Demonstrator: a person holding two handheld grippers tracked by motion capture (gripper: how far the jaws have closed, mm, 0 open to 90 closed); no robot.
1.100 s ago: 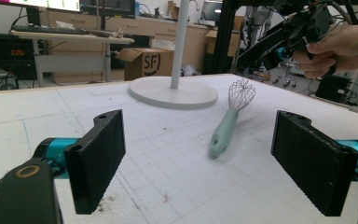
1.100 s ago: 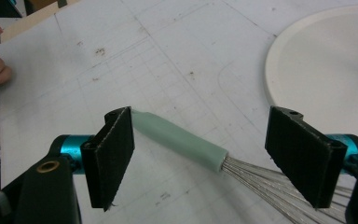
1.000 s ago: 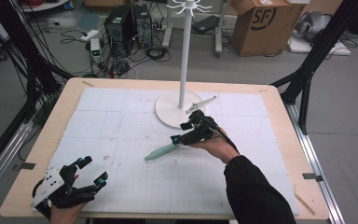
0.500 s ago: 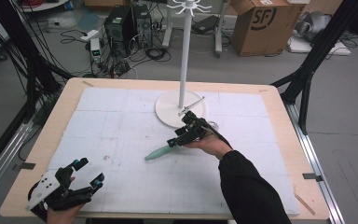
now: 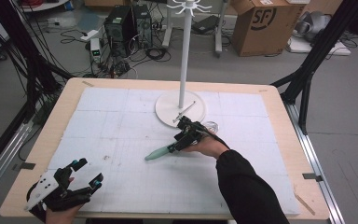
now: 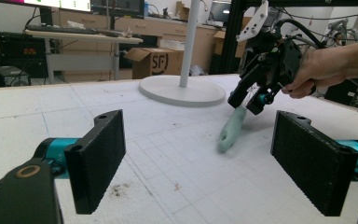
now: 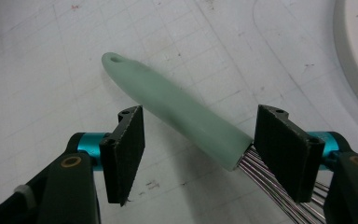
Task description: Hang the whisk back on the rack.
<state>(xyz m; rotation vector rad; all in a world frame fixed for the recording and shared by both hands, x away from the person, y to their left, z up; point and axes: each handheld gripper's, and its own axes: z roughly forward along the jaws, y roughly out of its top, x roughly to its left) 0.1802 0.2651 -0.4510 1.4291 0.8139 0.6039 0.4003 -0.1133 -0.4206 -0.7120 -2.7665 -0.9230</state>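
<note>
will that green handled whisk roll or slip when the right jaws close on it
The whisk has a smooth, rounded, tapering handle, so it may slip or roll. Its thin wires probably flex. The right gripper stands open around the handle's wire end, a fair spot.

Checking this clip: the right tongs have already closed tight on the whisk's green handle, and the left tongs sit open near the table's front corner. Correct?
Not quite. The right tongs are open: in the right gripper view both jaws stand apart from the whisk's green handle, which lies between them on the table. The left tongs do sit open near the front corner.
</note>
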